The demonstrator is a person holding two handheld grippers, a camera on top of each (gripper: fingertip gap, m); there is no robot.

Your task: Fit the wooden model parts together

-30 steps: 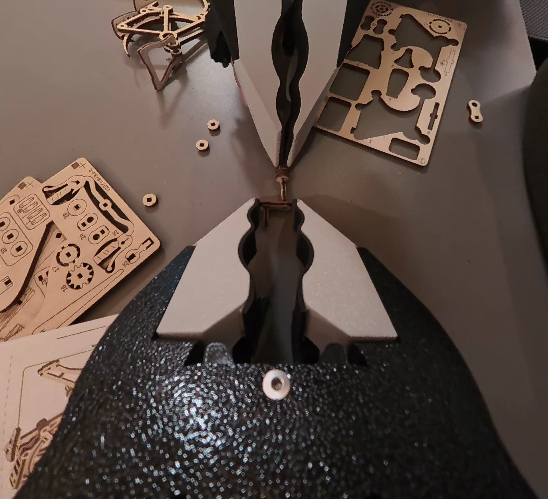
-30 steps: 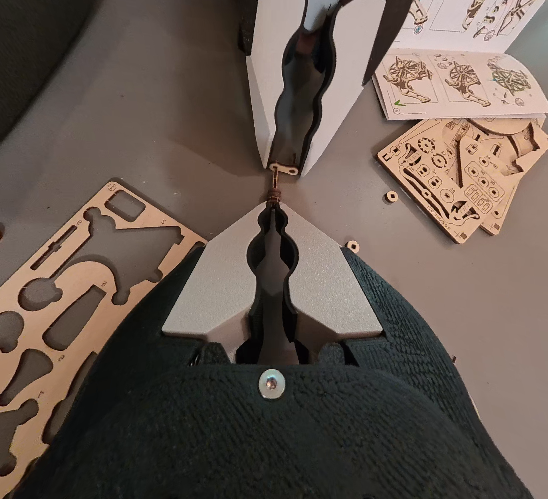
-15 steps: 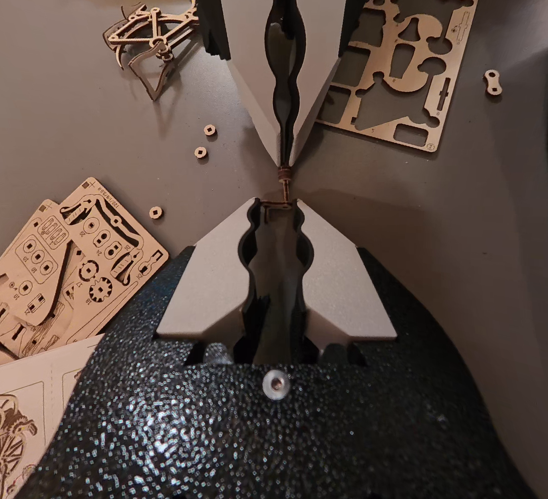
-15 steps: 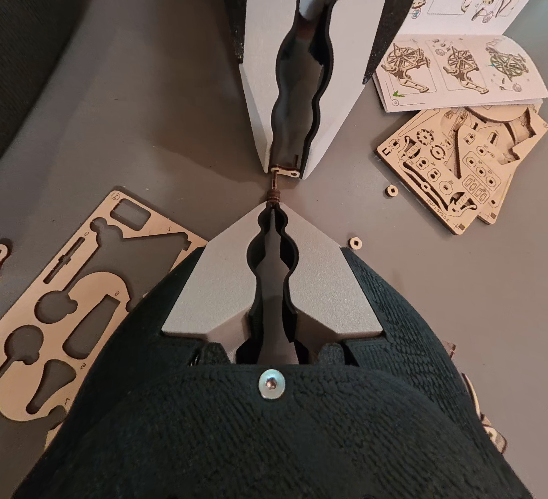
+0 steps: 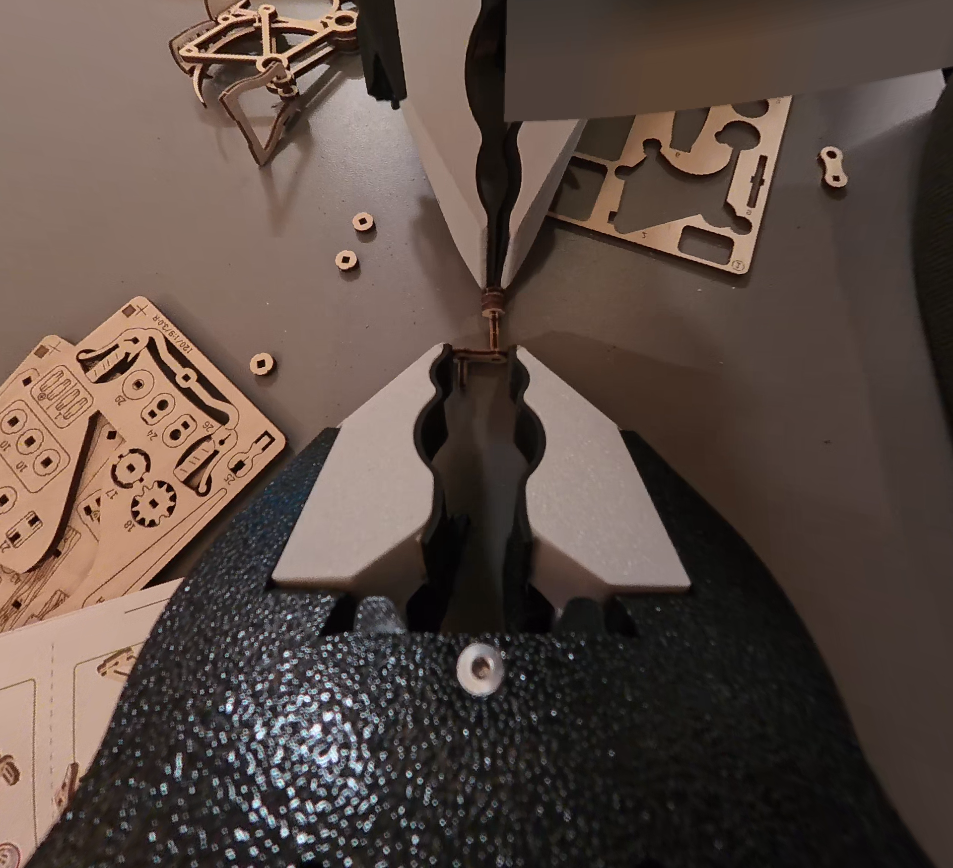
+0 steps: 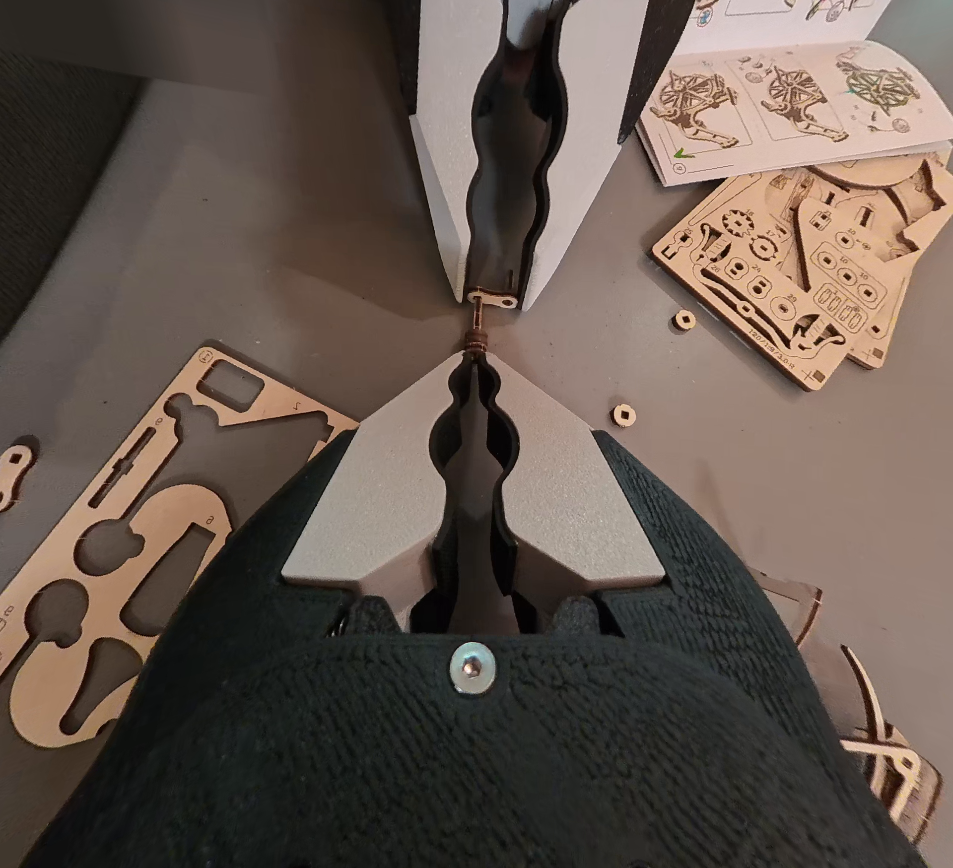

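Note:
In the left wrist view my left gripper (image 5: 480, 353) is shut on a small flat wooden link (image 5: 477, 355), held crosswise at its tips. My right gripper (image 5: 494, 284) comes in from the top, tip to tip with it, shut on a thin wooden pin (image 5: 493, 322) with a stack of dark washers (image 5: 492, 299). The pin's end sits in the hole at one end of the link. In the right wrist view my right gripper (image 6: 474, 357) holds the pin (image 6: 476, 322) and the left gripper (image 6: 492, 303) holds the link (image 6: 493, 299). Both are above the grey table.
A partly built wooden model (image 5: 268, 54) lies at the back left. A punched-out sheet (image 5: 670, 204) lies at the right, part sheets (image 5: 103, 456) at the left. Small square-holed washers (image 5: 363, 223) and a loose link (image 5: 834, 166) are scattered. An instruction booklet (image 6: 825, 111) lies near the part sheets.
Both grippers have shifted together over the table and the right gripper now looms closer in the left wrist view. The pin and link stay joined tip to tip.

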